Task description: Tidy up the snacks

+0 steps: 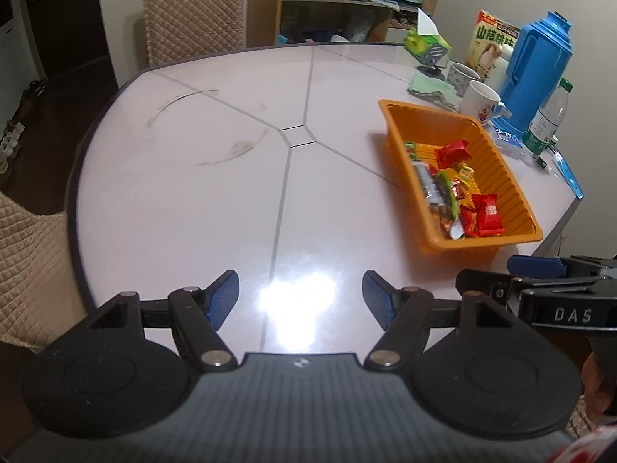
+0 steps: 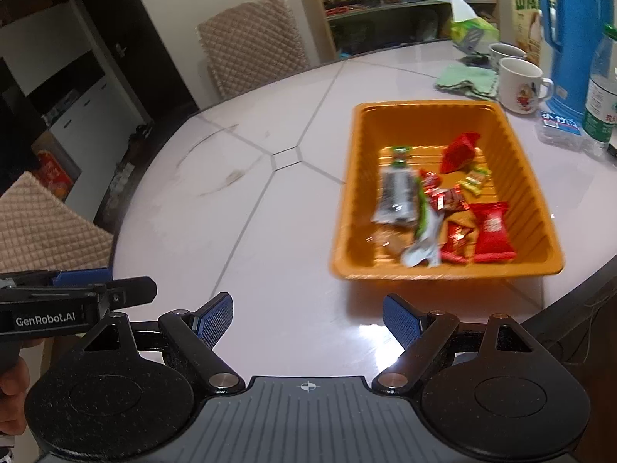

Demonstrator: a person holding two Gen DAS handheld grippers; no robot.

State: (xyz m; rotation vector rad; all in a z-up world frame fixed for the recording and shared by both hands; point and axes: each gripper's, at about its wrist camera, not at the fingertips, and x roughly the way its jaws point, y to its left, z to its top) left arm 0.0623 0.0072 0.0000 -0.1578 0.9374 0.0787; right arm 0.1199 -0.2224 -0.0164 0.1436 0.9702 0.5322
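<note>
An orange plastic tray (image 1: 513, 189) (image 2: 528, 177) stands on the right side of the pale round table (image 1: 231, 193) (image 2: 277, 254). It holds several wrapped snacks: red packets (image 1: 489, 215) (image 2: 493, 233), a grey wrapper (image 1: 424, 183) (image 2: 397, 193), small yellow-green sweets (image 2: 476, 181). My left gripper (image 1: 300, 299) is open and empty over the table's near edge, left of the tray. My right gripper (image 2: 307, 322) is open and empty, just in front of the tray's near rim. Each gripper shows at the other view's edge.
Behind the tray stand two white mugs (image 1: 482, 102) (image 2: 518, 83), a blue thermos (image 1: 538, 65) (image 2: 574, 34), a water bottle (image 1: 547, 119) (image 2: 601, 88), a green cloth (image 2: 466, 79), a tissue box (image 1: 428, 44) and a carton (image 1: 491, 40). Quilted chairs (image 1: 194, 11) (image 2: 250, 44) ring the table.
</note>
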